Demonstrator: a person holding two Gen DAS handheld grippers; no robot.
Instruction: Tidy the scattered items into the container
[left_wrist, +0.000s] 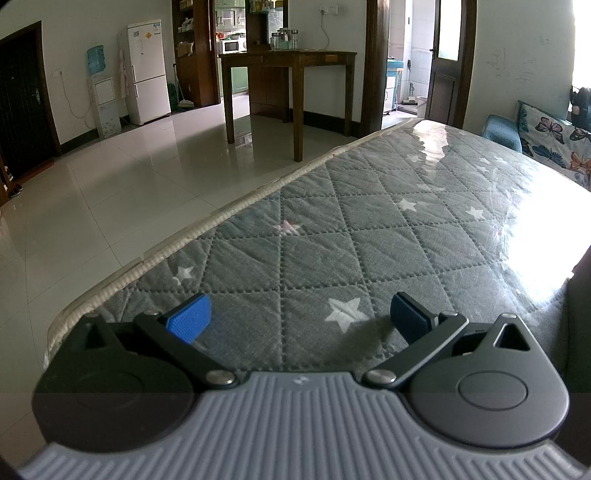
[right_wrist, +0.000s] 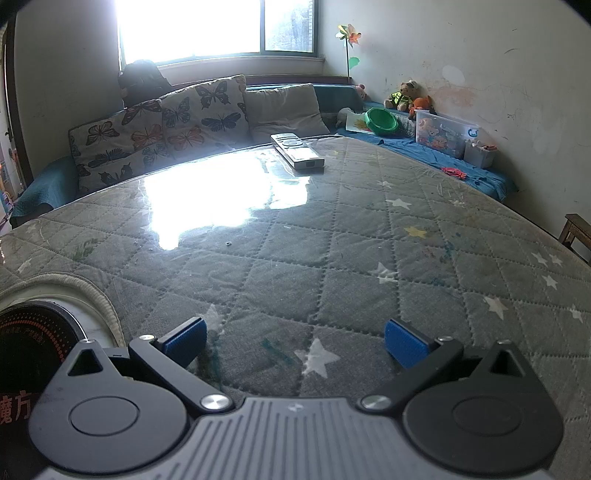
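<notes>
A white remote control (right_wrist: 297, 150) lies at the far edge of the table (right_wrist: 332, 240), which is covered by a grey quilted star cloth under clear plastic. My right gripper (right_wrist: 295, 341) hovers low over the near part of the table, open, with nothing between its blue pads (right_wrist: 404, 341). A round black container with red lettering (right_wrist: 33, 347) sits at the near left, partly hidden behind the gripper body. In the left wrist view my left gripper (left_wrist: 301, 319) is open over the same cloth (left_wrist: 351, 240), holding nothing. No loose items show in that view.
A sofa with butterfly cushions (right_wrist: 166, 122) runs behind the table. A green bowl (right_wrist: 380, 120), a plastic box (right_wrist: 445, 134) and soft toys (right_wrist: 404, 96) sit at the back right. To the left lie a tiled floor (left_wrist: 110, 192), a wooden table (left_wrist: 288, 85) and a fridge (left_wrist: 146, 72).
</notes>
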